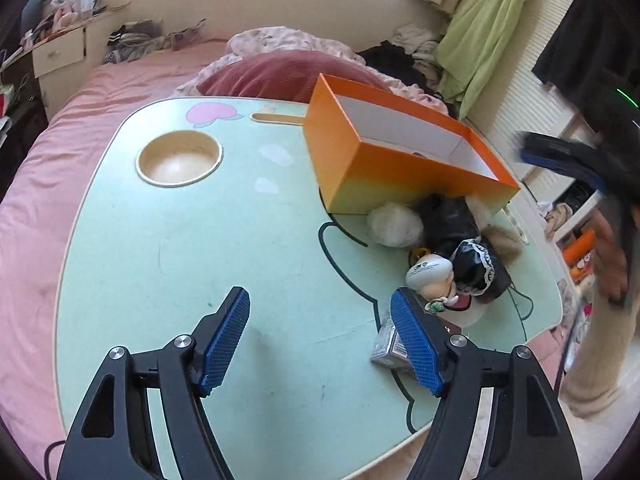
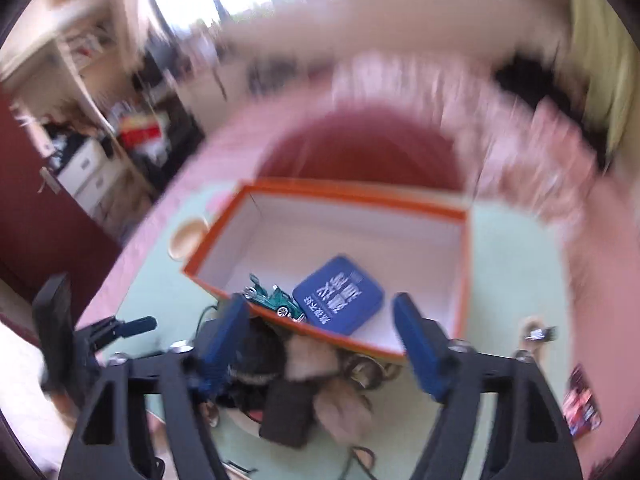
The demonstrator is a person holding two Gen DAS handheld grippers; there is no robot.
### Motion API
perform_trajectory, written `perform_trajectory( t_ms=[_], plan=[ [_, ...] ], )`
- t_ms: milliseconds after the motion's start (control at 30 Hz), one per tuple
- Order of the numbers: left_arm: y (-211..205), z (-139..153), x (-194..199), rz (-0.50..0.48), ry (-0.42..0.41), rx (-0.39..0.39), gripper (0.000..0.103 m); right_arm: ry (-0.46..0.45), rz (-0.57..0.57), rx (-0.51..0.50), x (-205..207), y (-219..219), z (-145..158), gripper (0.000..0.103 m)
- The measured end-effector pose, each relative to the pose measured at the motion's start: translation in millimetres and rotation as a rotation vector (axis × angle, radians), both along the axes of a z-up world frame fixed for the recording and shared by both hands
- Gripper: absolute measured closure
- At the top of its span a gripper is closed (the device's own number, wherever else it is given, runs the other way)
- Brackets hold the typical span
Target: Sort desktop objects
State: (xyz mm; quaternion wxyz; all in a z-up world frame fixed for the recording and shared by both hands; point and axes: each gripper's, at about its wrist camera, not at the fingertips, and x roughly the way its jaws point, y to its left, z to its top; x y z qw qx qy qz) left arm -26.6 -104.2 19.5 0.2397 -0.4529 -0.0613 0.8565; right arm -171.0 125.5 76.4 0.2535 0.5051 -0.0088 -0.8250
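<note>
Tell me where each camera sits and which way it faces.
Left wrist: on the left gripper, low above the green table, looking toward the bed; its own open fingers show.
Right wrist: on the right gripper, higher, looking down into the orange box; open fingers show, picture blurred.
Shared: orange box, table, round cup recess.

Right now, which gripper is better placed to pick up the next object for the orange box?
Left. The left gripper hangs open and low beside the silver packet and figurine. The right gripper is open too, but higher, facing the orange box.
</note>
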Motion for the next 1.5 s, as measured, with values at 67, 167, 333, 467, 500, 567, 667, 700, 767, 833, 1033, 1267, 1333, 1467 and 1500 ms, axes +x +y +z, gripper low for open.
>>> perform_trajectory(
  t_ms=[67, 167, 333, 467, 500, 567, 667, 700, 767, 833, 1033, 1267, 1333, 1467, 1500],
  plan=[
    [-3.1, 4.5, 3.9, -0.007, 0.024, 0.021, 0.03, -0.134, -0.018, 0.04, -35.8, -11.9, -24.3, 0.043],
    [-15.1, 11.0, 13.8, -0.013, 0.06, 0.076, 0.03, -0.251, -0.098, 0.092, -69.4, -25.1, -55.5, 0.043],
    [-33.5, 13.4, 19.4, 0.012, 0.094, 0.114, 0.03, -0.331, -0.075, 0.139, -87.2, -57.1, -79.1, 0.01],
    [-43.1, 11.9, 22.7, 0.011, 0.098, 0.143, 0.03, -0.208, -0.104, 0.294, -90.8, -84.6, -75.5, 0.023],
    [-44.1, 12.2, 24.4, 0.013, 0.102, 0.146, 0.03, -0.19, -0.114, 0.296, -92.5, -86.7, -73.2, 0.027],
    [-46.3, 13.5, 28.7, 0.016, 0.108, 0.16, 0.03, -0.179, -0.142, 0.265, -95.3, -85.0, -69.3, 0.031],
    [-48.1, 14.0, 29.5, 0.021, 0.112, 0.189, 0.03, -0.157, -0.176, 0.184, -94.3, -75.3, -65.1, 0.036],
    [-47.8, 13.9, 29.9, 0.022, 0.113, 0.19, 0.03, -0.146, -0.182, 0.161, -94.6, -72.4, -62.5, 0.036],
    [-45.5, 13.7, 29.6, 0.024, 0.108, 0.187, 0.03, -0.132, -0.2, 0.097, -85.9, -65.5, -59.1, 0.036],
    [-43.3, 13.6, 28.7, 0.022, 0.106, 0.189, 0.03, -0.115, -0.211, 0.02, -66.1, -48.5, -57.9, 0.037],
    [-34.4, 13.4, 29.3, 0.006, 0.104, 0.19, 0.03, 0.008, -0.201, -0.254, -25.1, -9.1, -6.2, 0.099],
    [-16.3, 6.9, 23.3, -0.002, 0.068, 0.153, 0.03, 0.003, -0.2, -0.144, -19.6, -18.4, -32.9, 0.079],
    [-12.8, 7.4, 24.1, -0.011, 0.069, 0.147, 0.03, -0.018, -0.198, -0.169, -22.6, -12.3, -40.4, 0.077],
    [-8.4, 5.5, 25.9, -0.028, 0.064, 0.141, 0.03, -0.037, -0.196, -0.164, -28.5, -6.7, -41.5, 0.068],
    [-7.6, 4.2, 25.8, -0.029, 0.06, 0.139, 0.03, -0.026, -0.199, -0.152, -27.5, -5.8, -39.2, 0.06]
  ],
)
